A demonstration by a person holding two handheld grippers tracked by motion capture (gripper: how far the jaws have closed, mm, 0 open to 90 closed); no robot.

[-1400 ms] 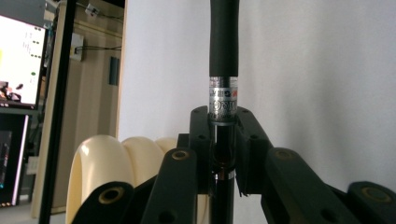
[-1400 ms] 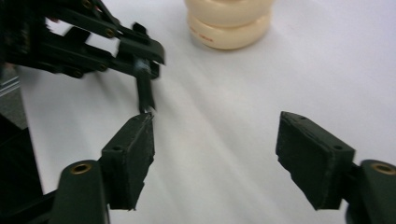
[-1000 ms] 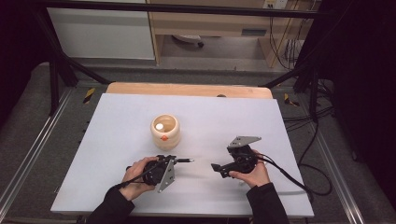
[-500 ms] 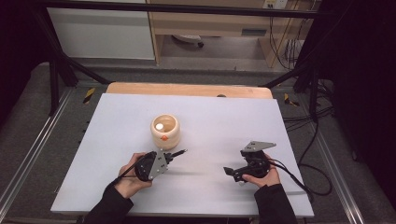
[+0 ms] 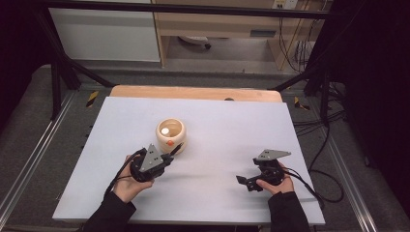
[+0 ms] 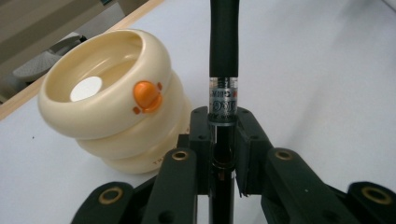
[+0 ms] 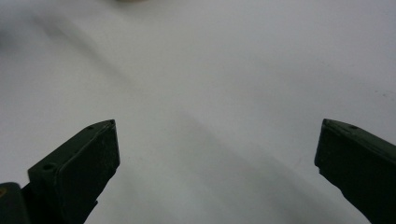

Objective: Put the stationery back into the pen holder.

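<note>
Pen (image 6: 223, 60): black barrel, clear band with printing I cannot read.
Axis: runs straight out from my left gripper (image 6: 223, 140), tip towards the cream pot (image 6: 112, 98), just beside it.
Left gripper: clamped on the pen.
Right gripper (image 7: 217, 140): jaws wide apart over the white table (image 5: 232, 125), nothing between them.
</note>
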